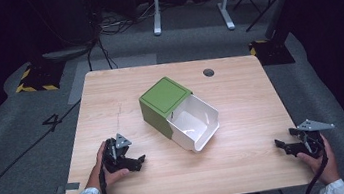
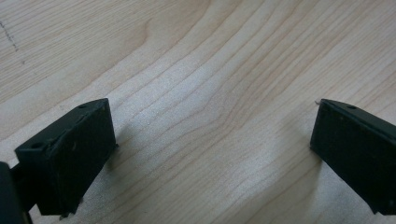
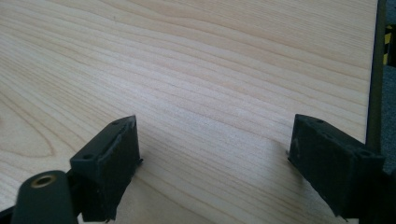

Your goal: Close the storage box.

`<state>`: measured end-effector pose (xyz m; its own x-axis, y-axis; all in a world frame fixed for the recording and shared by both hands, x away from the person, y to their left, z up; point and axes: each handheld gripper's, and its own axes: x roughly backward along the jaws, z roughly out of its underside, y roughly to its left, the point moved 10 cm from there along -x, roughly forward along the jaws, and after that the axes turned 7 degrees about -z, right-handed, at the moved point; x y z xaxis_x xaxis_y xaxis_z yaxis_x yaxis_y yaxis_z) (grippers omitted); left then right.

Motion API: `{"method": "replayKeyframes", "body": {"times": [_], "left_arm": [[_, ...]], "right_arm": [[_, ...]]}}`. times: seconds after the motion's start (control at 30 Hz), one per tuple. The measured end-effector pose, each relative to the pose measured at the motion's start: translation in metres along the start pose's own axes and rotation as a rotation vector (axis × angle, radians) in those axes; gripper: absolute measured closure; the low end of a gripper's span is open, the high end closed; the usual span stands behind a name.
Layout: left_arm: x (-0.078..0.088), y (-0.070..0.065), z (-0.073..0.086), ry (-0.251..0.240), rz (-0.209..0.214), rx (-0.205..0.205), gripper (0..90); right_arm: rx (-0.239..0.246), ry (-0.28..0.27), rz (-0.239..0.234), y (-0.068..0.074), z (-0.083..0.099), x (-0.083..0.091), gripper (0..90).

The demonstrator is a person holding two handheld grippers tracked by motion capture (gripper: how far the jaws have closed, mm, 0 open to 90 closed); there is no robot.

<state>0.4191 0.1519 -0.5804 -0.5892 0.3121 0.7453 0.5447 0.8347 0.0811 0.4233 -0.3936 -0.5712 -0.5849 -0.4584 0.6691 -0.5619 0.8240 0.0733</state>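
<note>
A green box (image 1: 164,99) stands near the middle of the wooden table (image 1: 240,93), with its white drawer (image 1: 194,122) pulled out toward the front right; the drawer looks empty. My left gripper (image 1: 141,159) rests on the table at the front left, held by a hand, pointing right. It stands open in the left gripper view (image 2: 212,144) with bare wood between its jaws. My right gripper (image 1: 278,144) lies near the front right edge, pointing left. Its jaws are also wide apart (image 3: 215,158) over bare wood.
A small dark round grommet (image 1: 208,72) sits near the table's far edge. The table's right edge (image 3: 373,70) runs close beside my right gripper. Cables, a taped floor marker and desk legs lie on the grey floor beyond the table.
</note>
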Motion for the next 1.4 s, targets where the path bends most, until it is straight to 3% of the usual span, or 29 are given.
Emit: {"method": "replayKeyframes", "body": {"times": [0.23, 0.5, 0.67, 0.83, 1.1, 1.23, 1.4], "left_arm": [[0.000, -0.001, -0.001, 0.003, -0.016, 0.024, 0.3], [-0.001, -0.001, -0.001, 0.001, -0.018, 0.021, 0.3], [0.000, 0.000, -0.001, 0.002, -0.019, 0.018, 0.3], [0.000, -0.001, -0.001, 0.003, -0.016, 0.020, 0.3], [0.000, 0.000, 0.000, 0.002, -0.017, 0.018, 0.4], [0.000, -0.001, 0.000, 0.002, -0.017, 0.018, 0.4], [0.000, -0.001, 0.000, 0.001, -0.017, 0.019, 0.4]], "right_arm": [[0.012, 0.001, -0.016, 0.002, 0.000, 0.000, 16.2], [0.093, -0.017, -0.060, 0.011, -0.010, 0.002, 22.4], [0.188, -0.062, -0.160, 0.040, -0.044, 0.006, 22.4], [0.280, -0.074, -0.222, 0.071, -0.075, 0.007, 24.0], [0.339, -0.076, -0.300, 0.104, -0.102, -0.001, 28.4], [0.391, -0.062, -0.335, 0.124, -0.111, -0.012, 30.4], [0.420, -0.040, -0.393, 0.149, -0.118, -0.027, 31.3]]}}
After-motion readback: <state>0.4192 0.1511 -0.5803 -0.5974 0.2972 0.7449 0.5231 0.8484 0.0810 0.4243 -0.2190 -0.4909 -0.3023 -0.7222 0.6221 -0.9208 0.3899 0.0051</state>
